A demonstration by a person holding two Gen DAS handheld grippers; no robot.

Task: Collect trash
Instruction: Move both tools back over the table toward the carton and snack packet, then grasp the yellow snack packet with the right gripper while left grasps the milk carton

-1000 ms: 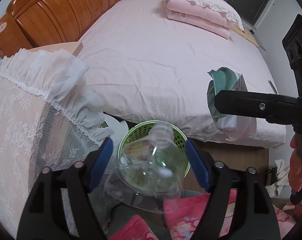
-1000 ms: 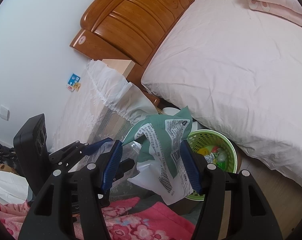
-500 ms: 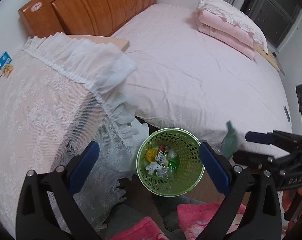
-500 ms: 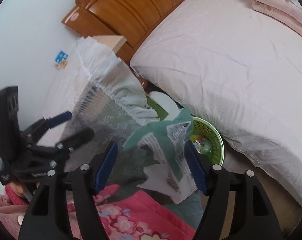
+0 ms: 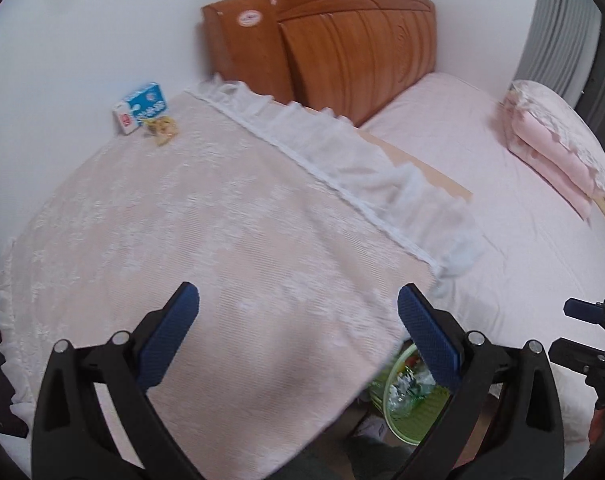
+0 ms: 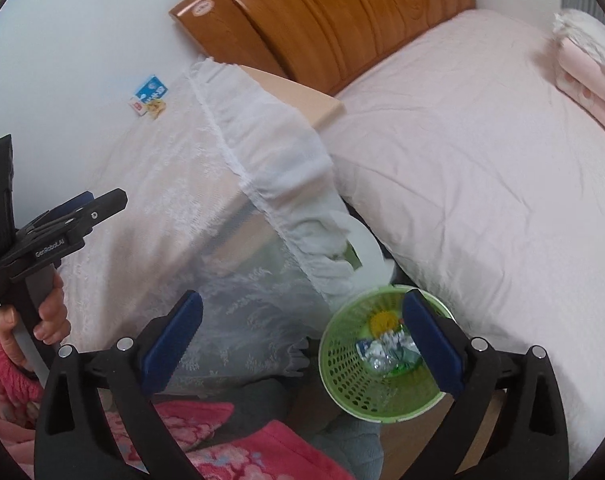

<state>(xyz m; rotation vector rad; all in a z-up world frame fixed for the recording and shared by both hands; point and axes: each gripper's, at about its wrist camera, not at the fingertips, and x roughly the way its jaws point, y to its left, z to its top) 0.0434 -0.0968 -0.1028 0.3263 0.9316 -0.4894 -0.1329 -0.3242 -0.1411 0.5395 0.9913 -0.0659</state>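
Note:
A green mesh waste basket (image 6: 344, 364) stands on the floor between the lace-covered table and the bed, holding crumpled wrappers and a clear bottle (image 6: 384, 354). It also shows in the left wrist view (image 5: 390, 396), partly hidden by the table edge. My right gripper (image 6: 302, 340) is open and empty above the basket. My left gripper (image 5: 298, 328) is open and empty over the table (image 5: 206, 224). A blue and white packet (image 5: 142, 108) and a small yellow wrapper (image 5: 163, 130) lie at the table's far corner by the wall.
The bed (image 6: 482, 152) with a pink sheet lies to the right, with a wooden headboard (image 6: 334, 12) and folded pink bedding (image 5: 554, 148). A white round object (image 6: 366, 248) sits behind the basket. Red floral fabric (image 6: 238, 452) is below.
The left gripper let the clear bottle fall into the basket, then rose over the table. The right gripper released the green and white bag; it is gone from the jaws.

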